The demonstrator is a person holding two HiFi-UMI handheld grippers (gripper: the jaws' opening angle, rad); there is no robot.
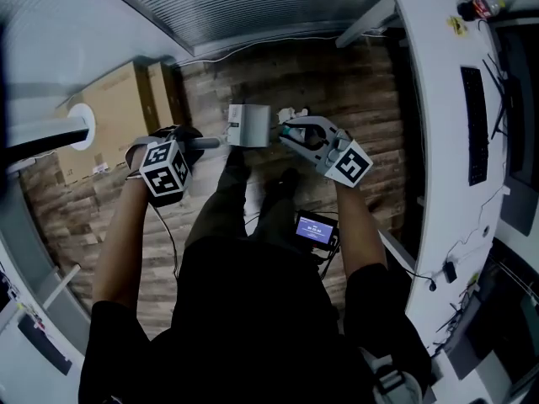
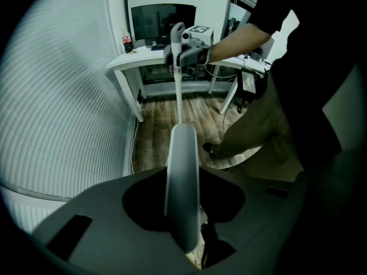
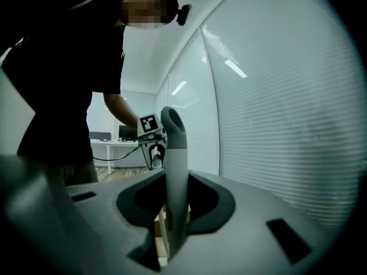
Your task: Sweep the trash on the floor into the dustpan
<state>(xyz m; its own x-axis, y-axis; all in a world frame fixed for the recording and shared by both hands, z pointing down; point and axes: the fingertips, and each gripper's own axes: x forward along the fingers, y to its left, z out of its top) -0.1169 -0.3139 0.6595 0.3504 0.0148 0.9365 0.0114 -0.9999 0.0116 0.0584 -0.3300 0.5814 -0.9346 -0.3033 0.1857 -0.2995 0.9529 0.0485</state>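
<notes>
The left gripper (image 2: 185, 234) is clamped on a smooth, pale, rounded plastic handle (image 2: 182, 171). The right gripper (image 3: 169, 234) grips a slim grey pole (image 3: 175, 153) with a slanted, hollow tip. In the head view a boxy light-grey dustpan (image 1: 248, 124) stands between them on the streaky wood-plank floor (image 1: 354, 116), probably joined to the left gripper's handle.

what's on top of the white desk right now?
On the white desk: a dark keyboard, a bottle at the far corner, and a monitor. In the left gripper view its right end is covered by the person's arm.
</notes>
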